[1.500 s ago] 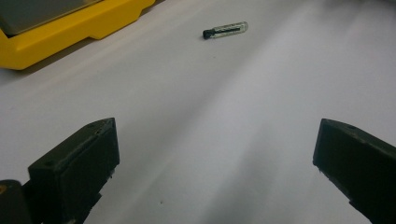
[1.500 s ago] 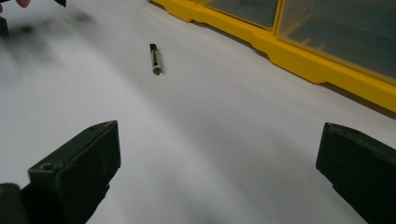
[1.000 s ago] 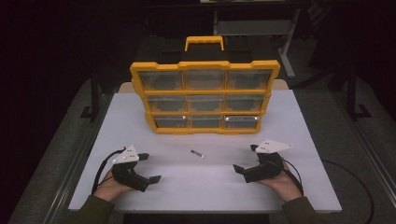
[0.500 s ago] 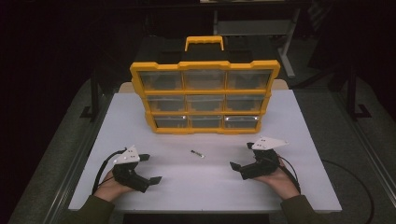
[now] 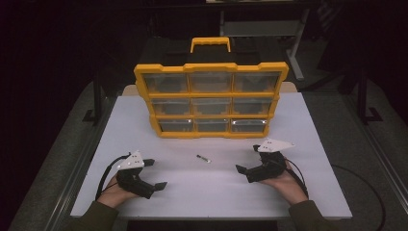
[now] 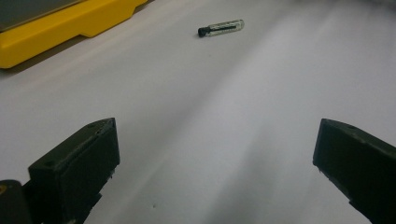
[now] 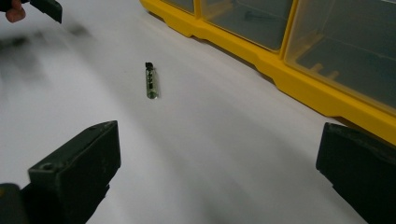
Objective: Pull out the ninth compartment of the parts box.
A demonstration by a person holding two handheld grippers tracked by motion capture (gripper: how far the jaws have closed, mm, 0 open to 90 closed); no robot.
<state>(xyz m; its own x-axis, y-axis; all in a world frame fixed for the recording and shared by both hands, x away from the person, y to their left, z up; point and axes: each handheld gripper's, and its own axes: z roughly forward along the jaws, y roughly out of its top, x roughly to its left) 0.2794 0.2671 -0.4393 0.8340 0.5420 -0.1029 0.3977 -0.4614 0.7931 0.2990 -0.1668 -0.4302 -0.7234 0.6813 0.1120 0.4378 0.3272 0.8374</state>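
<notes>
A small clear vial with a black cap [image 5: 203, 158] lies on the white table [image 5: 308, 130], between the two hands. The left gripper view has the vial [image 6: 220, 28] far ahead, and the right gripper view has the vial [image 7: 151, 80] ahead to the left. A yellow organizer case [image 5: 211, 100] with clear drawers stands propped up at the back. My left gripper [image 5: 155, 174] rests open at the front left, jaws wide and empty. Front right, my right gripper [image 5: 246, 159] is open too, pointing toward the vial, nothing between its jaws.
The case's yellow base [image 7: 299, 79] runs close along the right gripper's far side. A yellow handle [image 5: 210, 43] tops the case. Dark floor and metal frames surround the table. The other gripper's jaw tip and a fingertip [image 7: 18, 11] appear at the top left of the right gripper view.
My right gripper has shifted slightly forward and left toward the vial. The left gripper stays put.
</notes>
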